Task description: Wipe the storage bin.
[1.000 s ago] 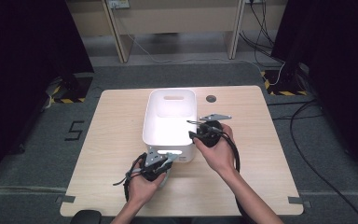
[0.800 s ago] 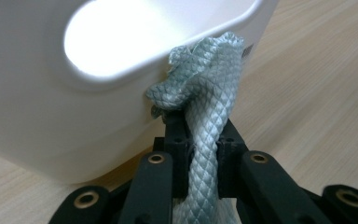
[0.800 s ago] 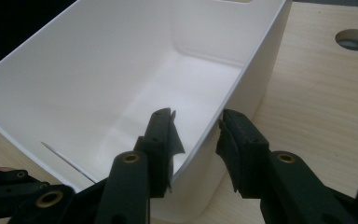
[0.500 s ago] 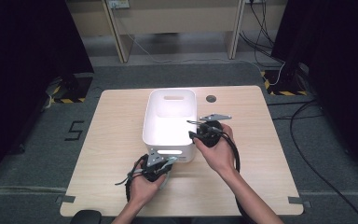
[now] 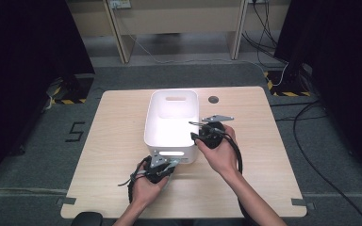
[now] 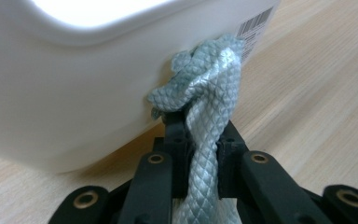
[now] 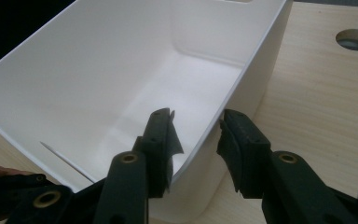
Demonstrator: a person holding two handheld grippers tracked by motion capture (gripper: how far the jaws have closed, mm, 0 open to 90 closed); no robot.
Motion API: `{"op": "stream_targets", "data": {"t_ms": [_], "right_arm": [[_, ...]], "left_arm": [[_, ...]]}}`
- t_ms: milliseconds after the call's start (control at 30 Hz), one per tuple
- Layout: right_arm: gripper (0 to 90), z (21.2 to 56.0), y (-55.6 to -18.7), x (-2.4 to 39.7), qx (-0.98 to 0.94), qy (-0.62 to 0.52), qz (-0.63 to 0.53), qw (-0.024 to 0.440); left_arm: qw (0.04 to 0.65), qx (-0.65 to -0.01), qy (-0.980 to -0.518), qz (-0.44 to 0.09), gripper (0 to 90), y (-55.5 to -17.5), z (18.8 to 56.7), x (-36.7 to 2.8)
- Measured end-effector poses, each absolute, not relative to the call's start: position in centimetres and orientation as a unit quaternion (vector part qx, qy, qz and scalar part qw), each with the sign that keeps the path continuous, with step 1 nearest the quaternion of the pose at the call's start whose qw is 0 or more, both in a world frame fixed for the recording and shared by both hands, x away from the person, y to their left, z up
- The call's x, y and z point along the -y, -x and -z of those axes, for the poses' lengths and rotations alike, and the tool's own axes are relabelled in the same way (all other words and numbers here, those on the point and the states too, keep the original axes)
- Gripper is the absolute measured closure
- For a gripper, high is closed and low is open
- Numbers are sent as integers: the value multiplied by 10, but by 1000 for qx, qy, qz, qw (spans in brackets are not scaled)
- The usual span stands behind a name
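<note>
— High view first: has anything shifted over the last second?

— Hardly. The left gripper (image 5: 166,163) sits against the near wall of the white bin (image 5: 149,123), much where it was a second ago. The right gripper (image 5: 197,132) has not budged from the bin's right rim.

— And the jaws?

— In the left gripper view the jaws are clamped on a pale grey braided rope (image 6: 209,91). Its knotted end touches the outside of the bin, low on the wall. In the right gripper view the jaws stand apart and straddle the right wall, one inside and one outside. The outer one is clear of the plastic, so I read that as steadying, not yet a pinch.

— So the rope is not in the bin?

— No, it is outside, at the near end, above the table (image 5: 113,136). With nothing moving, I judge this a pause before the rope is lifted over the rim.
</note>
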State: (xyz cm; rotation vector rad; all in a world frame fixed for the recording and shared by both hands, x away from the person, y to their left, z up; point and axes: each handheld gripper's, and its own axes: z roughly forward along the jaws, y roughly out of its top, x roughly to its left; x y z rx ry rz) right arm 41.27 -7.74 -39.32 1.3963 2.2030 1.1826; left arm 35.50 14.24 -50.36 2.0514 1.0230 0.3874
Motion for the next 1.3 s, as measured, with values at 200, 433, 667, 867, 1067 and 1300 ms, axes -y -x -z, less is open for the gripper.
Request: {"op": "stream_targets", "data": {"t_ms": [200, 433, 667, 867, 1067, 1300], "right_arm": [[633, 393, -413, 77, -762, -482, -409, 139], [632, 393, -413, 77, -762, -483, -409, 139], [632, 393, -413, 77, -762, -483, -409, 139], [632, 393, -413, 78, -762, -483, -409, 138], [631, 393, -413, 78, -762, -483, -409, 138], [630, 393, -413, 78, -762, -483, -409, 138]], "left_arm": [[397, -398, -814, -149, 787, -357, 503, -135], [395, -391, -818, -147, 787, -358, 503, -130], [400, -388, -817, -148, 787, -357, 503, -128], [409, -386, -813, -149, 788, -356, 501, -126], [416, -380, -812, -152, 788, -355, 492, -126], [430, -379, -804, -161, 789, -352, 483, -126]]}}
